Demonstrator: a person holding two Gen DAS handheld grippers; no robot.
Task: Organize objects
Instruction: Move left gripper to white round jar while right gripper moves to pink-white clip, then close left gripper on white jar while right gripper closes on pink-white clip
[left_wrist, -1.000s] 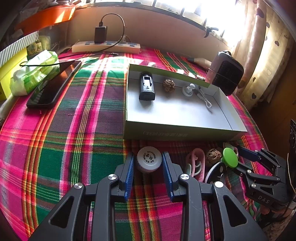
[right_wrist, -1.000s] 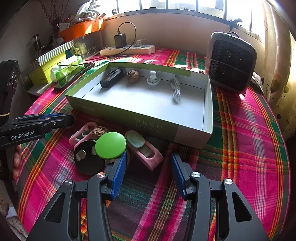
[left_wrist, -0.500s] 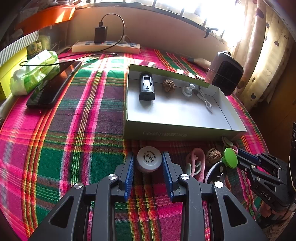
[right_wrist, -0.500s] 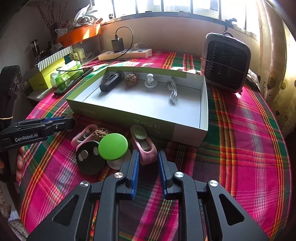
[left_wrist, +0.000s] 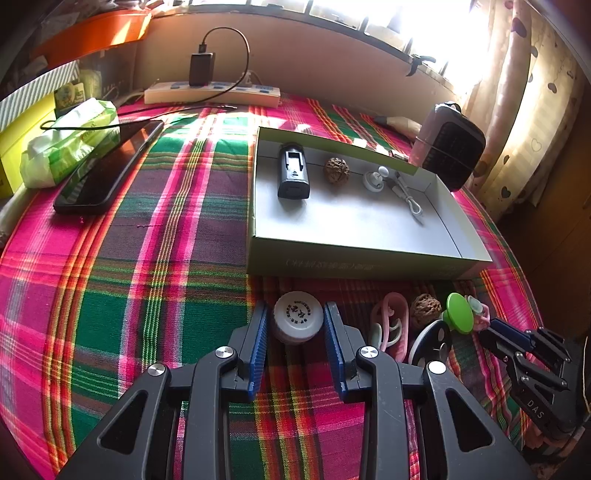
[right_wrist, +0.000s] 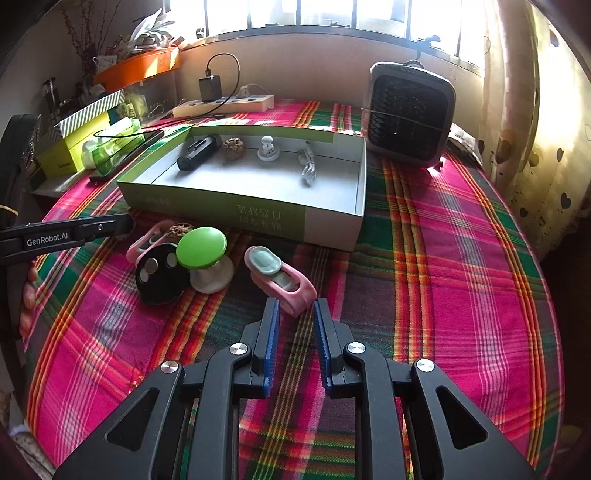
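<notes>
Two grippers work low in the frames over a plaid tablecloth. Left gripper, bottom centre of its view, has its blue pads either side of a small white-capped jar, touching or nearly so; I cannot tell if it is clamped. Right gripper, bottom centre of its view, stands narrowly parted, its tips flanking the near end of a pink clip with a small gap showing. An open green box at upper centre holds a black device, a walnut and a white cable
</notes>
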